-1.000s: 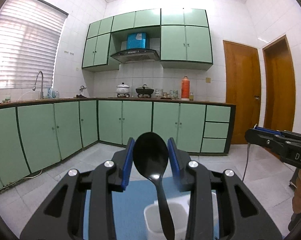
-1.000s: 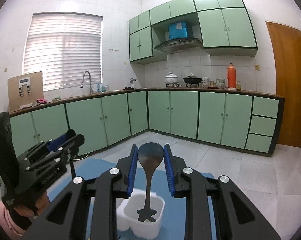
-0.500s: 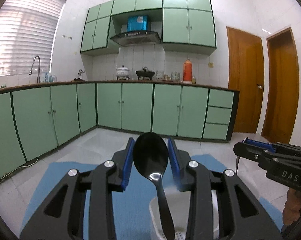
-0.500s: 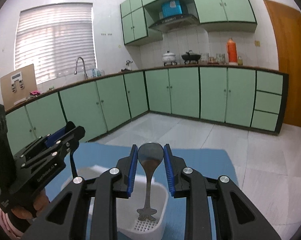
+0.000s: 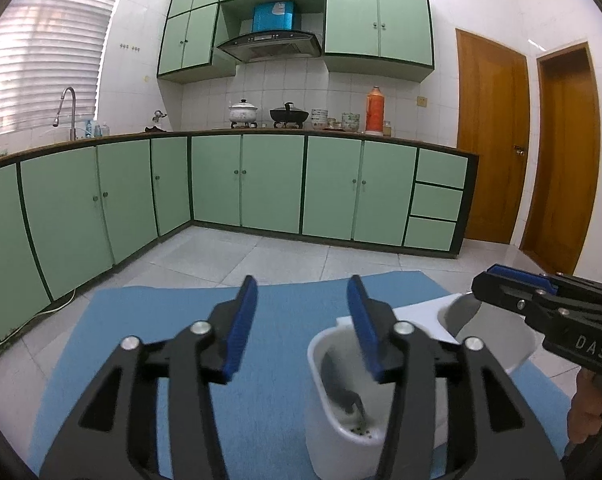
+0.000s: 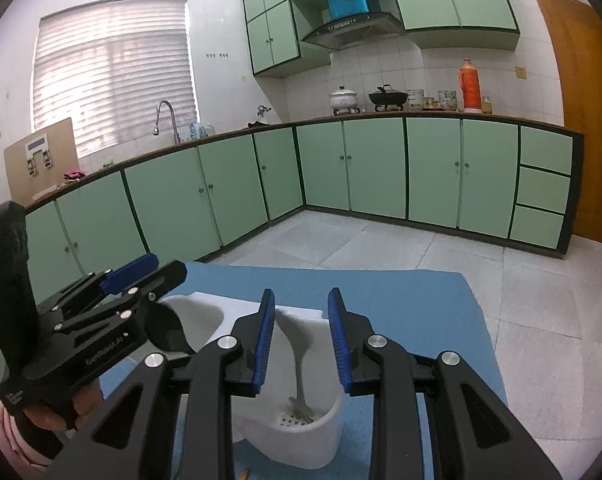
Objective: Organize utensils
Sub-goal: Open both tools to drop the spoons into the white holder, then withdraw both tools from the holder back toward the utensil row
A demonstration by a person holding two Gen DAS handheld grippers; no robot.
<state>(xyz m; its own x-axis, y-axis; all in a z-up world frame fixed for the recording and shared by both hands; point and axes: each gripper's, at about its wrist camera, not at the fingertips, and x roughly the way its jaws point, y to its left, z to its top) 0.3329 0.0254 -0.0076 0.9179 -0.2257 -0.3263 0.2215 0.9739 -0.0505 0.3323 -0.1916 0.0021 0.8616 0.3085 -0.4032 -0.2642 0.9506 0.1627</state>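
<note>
Left gripper (image 5: 303,320) over the blue mat (image 5: 141,340), jaws opening with nothing between them; black spoon (image 5: 341,388) in white holder (image 5: 333,432), left compartment; right gripper (image 6: 301,330), jaws parted, pads clear of metal spoon (image 6: 299,344) standing in right compartment.

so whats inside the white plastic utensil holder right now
The white plastic utensil holder has two compartments. A black plastic spoon stands in one, a grey metal spoon in the other, handle on the perforated floor. The hand-held grippers hide the rest of the inside.
</note>
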